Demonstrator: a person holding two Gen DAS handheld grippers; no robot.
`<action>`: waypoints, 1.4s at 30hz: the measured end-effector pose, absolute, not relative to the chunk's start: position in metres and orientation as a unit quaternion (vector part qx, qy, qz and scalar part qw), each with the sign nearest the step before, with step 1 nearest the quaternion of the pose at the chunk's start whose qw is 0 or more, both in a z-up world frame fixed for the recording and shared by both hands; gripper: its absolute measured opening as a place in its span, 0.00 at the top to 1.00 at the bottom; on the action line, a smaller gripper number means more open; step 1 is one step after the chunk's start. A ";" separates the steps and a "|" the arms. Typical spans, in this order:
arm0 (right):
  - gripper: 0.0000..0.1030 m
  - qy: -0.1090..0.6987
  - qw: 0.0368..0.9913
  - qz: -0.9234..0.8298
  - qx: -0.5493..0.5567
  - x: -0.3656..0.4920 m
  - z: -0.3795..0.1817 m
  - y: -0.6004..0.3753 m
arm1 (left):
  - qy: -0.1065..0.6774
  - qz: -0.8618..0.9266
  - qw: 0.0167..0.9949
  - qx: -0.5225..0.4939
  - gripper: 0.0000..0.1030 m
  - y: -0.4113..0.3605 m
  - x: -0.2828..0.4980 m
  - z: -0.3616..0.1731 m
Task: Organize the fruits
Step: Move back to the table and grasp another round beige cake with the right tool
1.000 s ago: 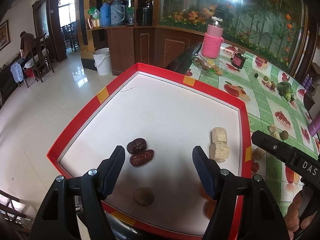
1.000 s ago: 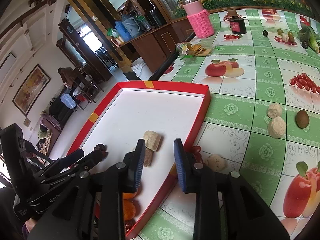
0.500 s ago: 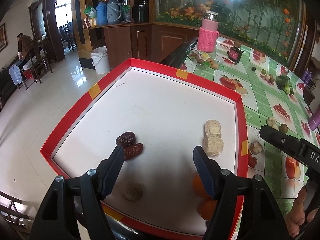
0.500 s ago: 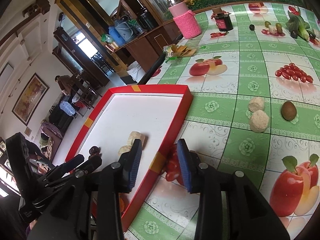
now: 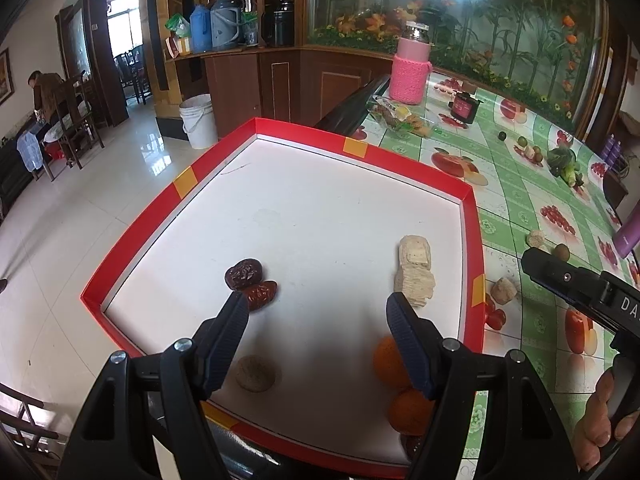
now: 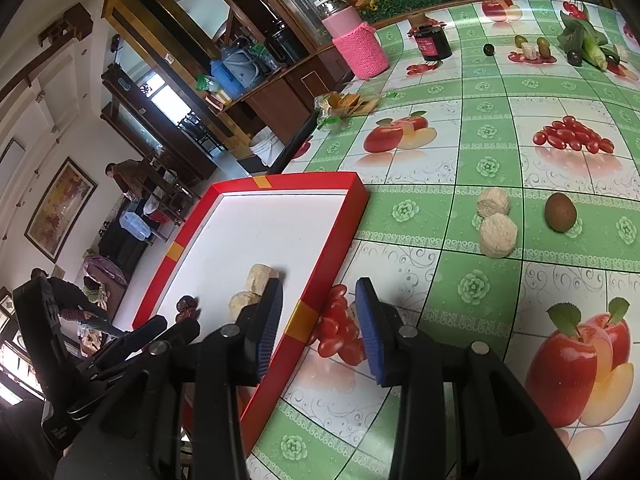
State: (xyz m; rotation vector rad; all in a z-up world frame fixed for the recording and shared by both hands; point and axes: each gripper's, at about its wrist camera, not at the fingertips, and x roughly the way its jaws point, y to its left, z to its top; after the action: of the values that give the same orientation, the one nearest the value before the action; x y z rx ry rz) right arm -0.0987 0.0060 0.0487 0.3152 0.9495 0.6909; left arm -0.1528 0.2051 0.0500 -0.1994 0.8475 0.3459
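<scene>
Since the earlier frames, the right gripper (image 6: 318, 322) has been carried sideways off the tray interior and across the red tray wall (image 6: 320, 272), so that its jaws now straddle that wall's outer edge above the red cherry tomatoes (image 6: 338, 330) lying on the tablecloth (image 6: 500, 152) just outside; the jaws have just been opening, and stand parted with nothing pressed between the pads. Beside the tomatoes a pale biscuit piece (image 5: 503, 290) is seen against the wall. The left gripper (image 5: 314, 334) is held released over the near part of the tray floor (image 5: 320, 220), nothing being grasped. Within the tray, two dark red dates (image 5: 250, 282) lie touching each other near the left finger, two pale stacked biscuits (image 5: 414, 270) lie near the right wall, a round tan biscuit (image 5: 255, 373) rests by the near wall, and two oranges (image 5: 400, 384) sit touching in the near right corner, partly hidden by the right finger. The far half of the tray floor is unobstructed. On the tablecloth, well apart from the tray, two pale round biscuits (image 6: 494, 222) and a brown kiwi-like fruit (image 6: 560, 213) are noted, with open cloth between.
</scene>
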 end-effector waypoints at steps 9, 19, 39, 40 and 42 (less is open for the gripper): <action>0.61 0.438 0.824 0.326 0.155 -0.113 0.055 -0.007 | 0.404 0.160 0.897 -0.085 0.31 0.193 -0.161 0.056; 0.61 0.419 0.848 0.277 0.170 -0.128 0.057 -0.070 | 0.411 0.156 0.894 -0.081 0.30 0.194 -0.169 0.047; 0.60 0.430 0.866 0.199 0.159 -0.080 0.046 -0.135 | 0.420 0.127 0.897 -0.052 0.29 0.164 -0.152 0.055; 0.60 0.431 0.865 0.205 0.157 -0.076 0.047 -0.129 | 0.421 0.125 0.897 -0.050 0.29 0.162 -0.152 0.055; 0.60 0.431 0.860 0.225 0.156 -0.075 0.048 -0.118 | 0.422 0.129 0.896 -0.049 0.29 0.161 -0.150 0.055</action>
State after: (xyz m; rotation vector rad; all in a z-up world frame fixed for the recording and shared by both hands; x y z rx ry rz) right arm -0.0747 -0.1177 0.0478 0.3281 0.9047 0.4713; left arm -0.1505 0.1608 0.0549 -0.1011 0.8743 0.2676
